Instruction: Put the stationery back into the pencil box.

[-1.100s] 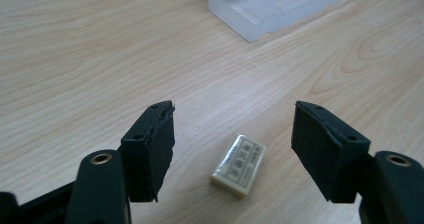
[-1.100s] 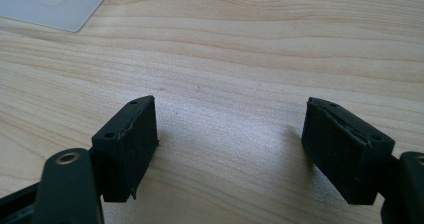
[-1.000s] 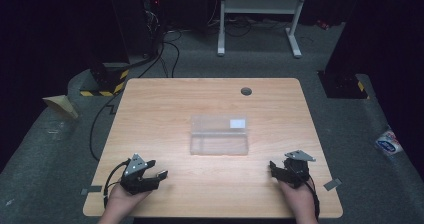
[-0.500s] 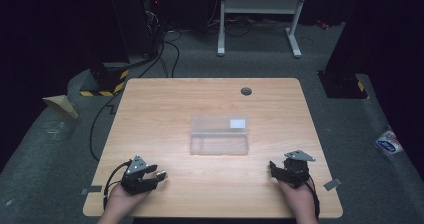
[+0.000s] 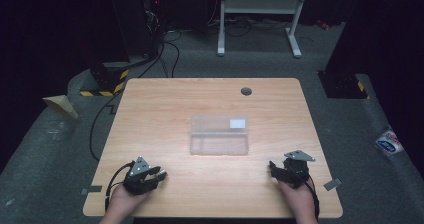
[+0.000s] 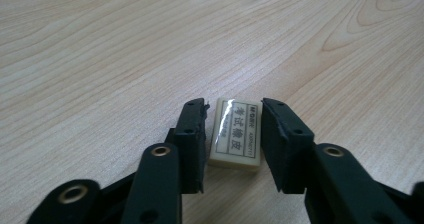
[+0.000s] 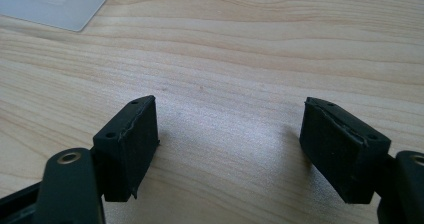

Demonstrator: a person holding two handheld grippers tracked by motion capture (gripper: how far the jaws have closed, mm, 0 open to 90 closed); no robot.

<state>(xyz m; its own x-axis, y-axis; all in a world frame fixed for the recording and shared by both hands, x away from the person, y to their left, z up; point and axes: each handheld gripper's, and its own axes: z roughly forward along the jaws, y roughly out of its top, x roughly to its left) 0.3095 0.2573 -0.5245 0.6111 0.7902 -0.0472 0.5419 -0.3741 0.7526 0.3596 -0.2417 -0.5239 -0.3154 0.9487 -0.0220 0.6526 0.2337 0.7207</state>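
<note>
A small cream eraser (image 6: pixel 235 134) with a printed label lies flat on the wooden table (image 5: pixel 165 109), near its front left. My left gripper (image 6: pixel 233 105) has a jaw pressed close on each long side of it, so it is shut on the eraser. In the high view the left gripper (image 5: pixel 154 174) sits low at the table's front left. My right gripper (image 7: pixel 230 106) rests at the front right with its jaws wide apart over bare wood, and it appears in the high view as the right gripper (image 5: pixel 276 168). A clear plastic box (image 5: pixel 219 135) lies mid-table.
A corner of the clear box (image 7: pixel 55 4) reaches into the right gripper view's upper left. A dark round grommet (image 5: pixel 246 91) sits near the table's far edge. Cables, a metal stand (image 5: pixel 257 14) and a yellow-black striped base (image 5: pixel 102 84) lie on the floor beyond.
The left gripper has shifted slightly and drawn in over the eraser. The right gripper and the box have not moved.
</note>
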